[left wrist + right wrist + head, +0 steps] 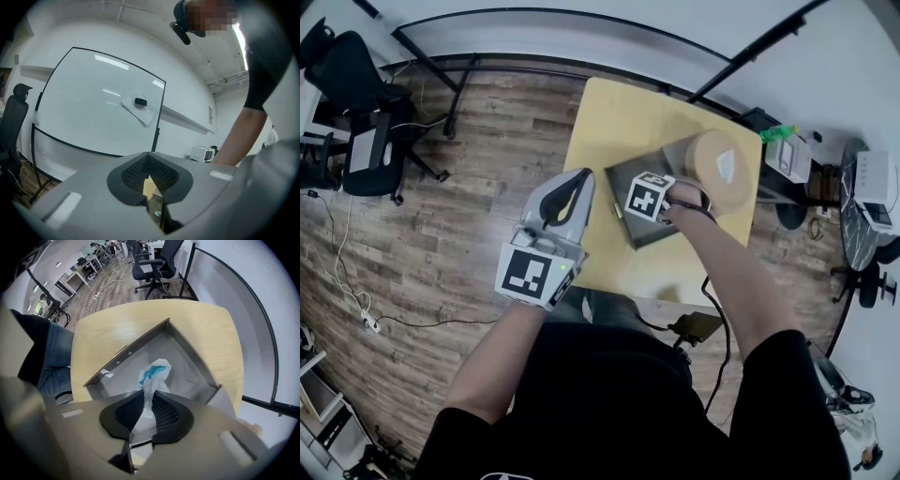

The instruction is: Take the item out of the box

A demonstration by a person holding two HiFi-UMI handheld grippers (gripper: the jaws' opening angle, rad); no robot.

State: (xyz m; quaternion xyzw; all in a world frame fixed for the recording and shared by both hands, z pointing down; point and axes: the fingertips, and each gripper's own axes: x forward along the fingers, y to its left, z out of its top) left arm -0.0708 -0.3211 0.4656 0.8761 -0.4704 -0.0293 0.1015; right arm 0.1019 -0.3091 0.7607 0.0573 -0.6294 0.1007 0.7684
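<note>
A grey open box point(649, 234) stands on the pale wooden table point(609, 122). In the right gripper view a crumpled white packet point(154, 373) with blue print rises from the floor of the box point(192, 362). My right gripper point(149, 401) points steeply down into the box and is shut on the packet's lower end, which is pinched between the black pads. In the head view the right gripper point(656, 202) sits over the box under its marker cube. My left gripper point(572, 187) hangs off the table's left edge, level, away from the box. Its jaws point(150, 161) meet at the tip with nothing between them.
A tan round object point(722, 173) lies against the box's far right side. Black office chairs point(356, 94) and cables are on the wooden floor to the left. A side stand with a green object point(783, 134) is right of the table. A whiteboard point(93, 108) faces the left gripper.
</note>
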